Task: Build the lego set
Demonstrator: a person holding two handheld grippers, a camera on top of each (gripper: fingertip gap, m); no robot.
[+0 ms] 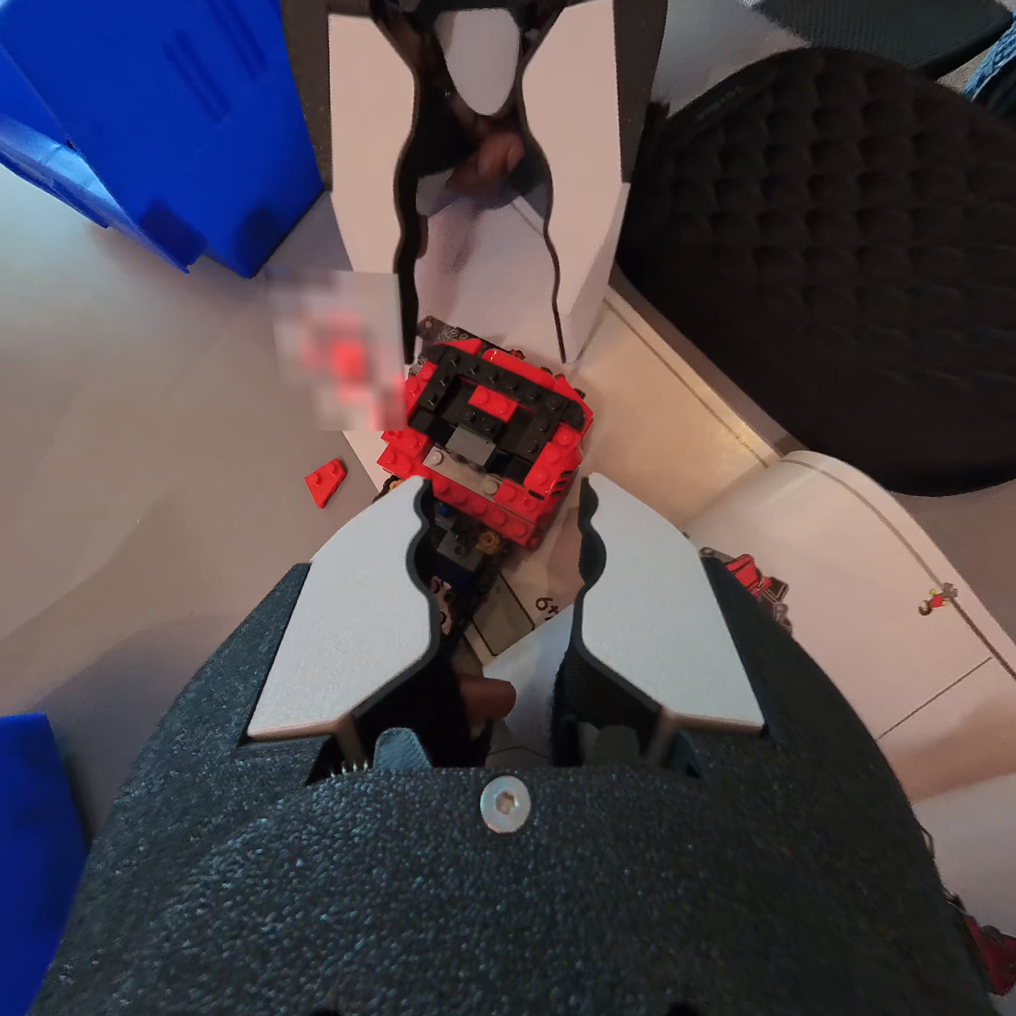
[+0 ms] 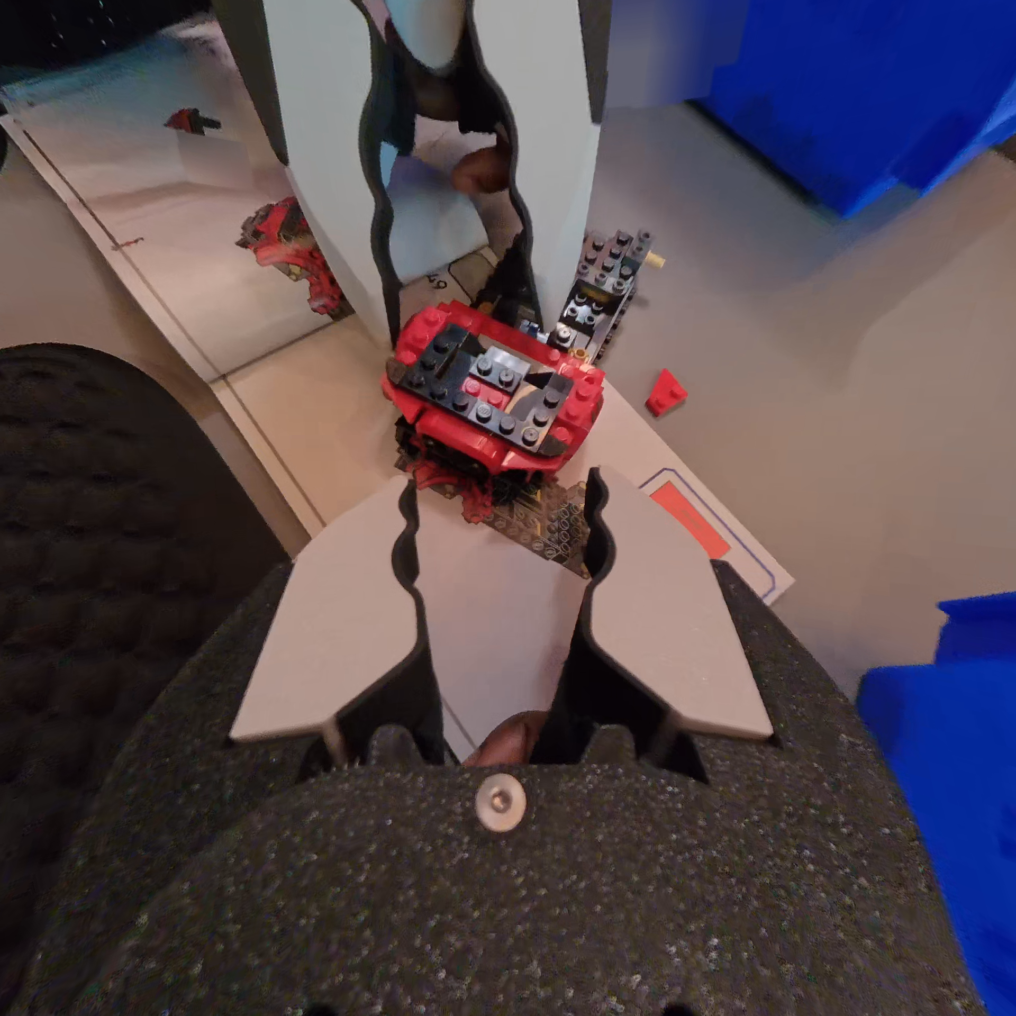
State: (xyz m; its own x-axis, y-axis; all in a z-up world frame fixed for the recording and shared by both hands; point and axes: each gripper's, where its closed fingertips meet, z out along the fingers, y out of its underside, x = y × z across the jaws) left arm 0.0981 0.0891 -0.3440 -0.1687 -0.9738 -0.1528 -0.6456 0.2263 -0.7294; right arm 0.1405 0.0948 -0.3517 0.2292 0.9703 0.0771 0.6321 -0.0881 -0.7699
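Red-and-black lego build (image 2: 492, 393) is flanked on a printed instruction booklet (image 2: 308, 396) by the left gripper (image 1: 500, 484) and right gripper (image 2: 497, 475), both spread wide, nothing held.

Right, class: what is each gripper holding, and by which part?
Nothing gripped: left gripper and right gripper are open, tips at opposite ends of the red-and-black Lego build.

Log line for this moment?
left tool open | right tool open | red-black lego body unheld between them, on booklet | loose red wedge beside
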